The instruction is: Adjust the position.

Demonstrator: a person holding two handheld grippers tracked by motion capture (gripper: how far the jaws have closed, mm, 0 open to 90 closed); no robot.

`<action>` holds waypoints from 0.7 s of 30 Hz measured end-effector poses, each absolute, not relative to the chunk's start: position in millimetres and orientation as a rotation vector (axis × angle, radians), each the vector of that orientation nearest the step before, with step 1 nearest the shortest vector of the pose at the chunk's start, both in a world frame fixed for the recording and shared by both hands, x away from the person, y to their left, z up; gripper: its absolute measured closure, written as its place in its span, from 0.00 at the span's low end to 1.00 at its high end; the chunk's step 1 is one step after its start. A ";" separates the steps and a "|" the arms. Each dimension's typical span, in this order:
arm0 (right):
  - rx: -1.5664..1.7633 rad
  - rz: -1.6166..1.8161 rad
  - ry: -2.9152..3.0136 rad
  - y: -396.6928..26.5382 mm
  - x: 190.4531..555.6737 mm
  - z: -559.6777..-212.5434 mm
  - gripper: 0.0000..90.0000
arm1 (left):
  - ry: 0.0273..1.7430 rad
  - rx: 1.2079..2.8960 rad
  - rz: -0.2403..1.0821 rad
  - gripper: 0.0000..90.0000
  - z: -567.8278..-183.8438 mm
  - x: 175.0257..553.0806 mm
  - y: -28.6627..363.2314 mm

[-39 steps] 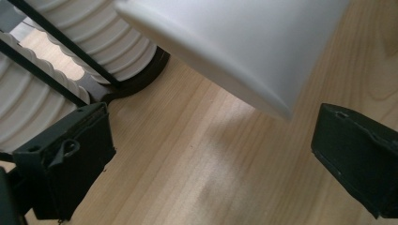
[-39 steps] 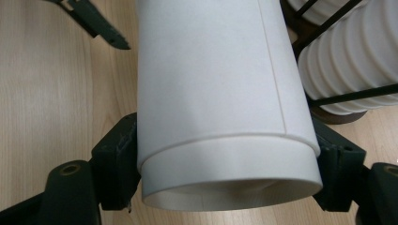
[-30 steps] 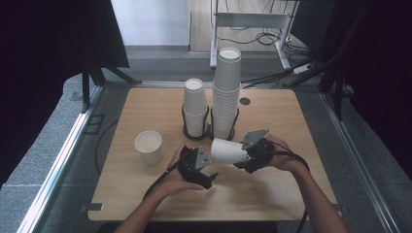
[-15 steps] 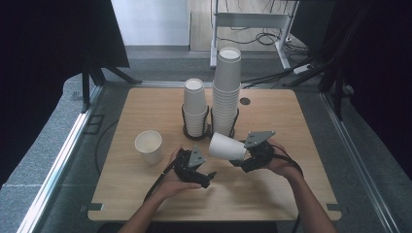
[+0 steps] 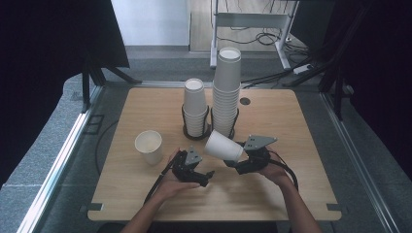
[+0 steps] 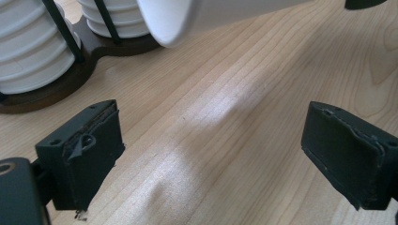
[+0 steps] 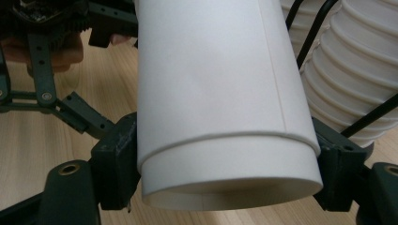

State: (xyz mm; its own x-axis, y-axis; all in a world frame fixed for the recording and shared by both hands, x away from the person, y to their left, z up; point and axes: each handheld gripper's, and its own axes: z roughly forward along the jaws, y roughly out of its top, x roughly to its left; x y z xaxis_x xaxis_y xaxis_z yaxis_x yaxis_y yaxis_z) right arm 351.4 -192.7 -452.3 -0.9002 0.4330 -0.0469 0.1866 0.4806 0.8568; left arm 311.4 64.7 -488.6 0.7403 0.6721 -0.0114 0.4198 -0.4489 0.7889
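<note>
Near the stacks, right gripper (image 5: 238,162) clamping tilted cup (image 5: 223,146), seemingly off the table (image 5: 291,194)

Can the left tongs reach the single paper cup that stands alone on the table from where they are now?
Probably yes. The left tongs are open and empty, the single cup stands upright just to their left, and bare table lies between them.

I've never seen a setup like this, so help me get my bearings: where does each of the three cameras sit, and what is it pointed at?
High view: above the table, looking forward and down; both forearms, left gripper, right gripper.
Left gripper view: on the left gripper, facing bare wood between open jaws that have just been closing.
Right gripper view: on the right gripper, facing the held cup; a hand behind.
All three share the held cup and the cup stacks.
</note>
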 end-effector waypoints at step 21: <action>0.683 1.567 2.306 -194.3 342.4 -471.3 0.26 | 0.871 2.044 0.299 0.07 -488.9 311.7 72.2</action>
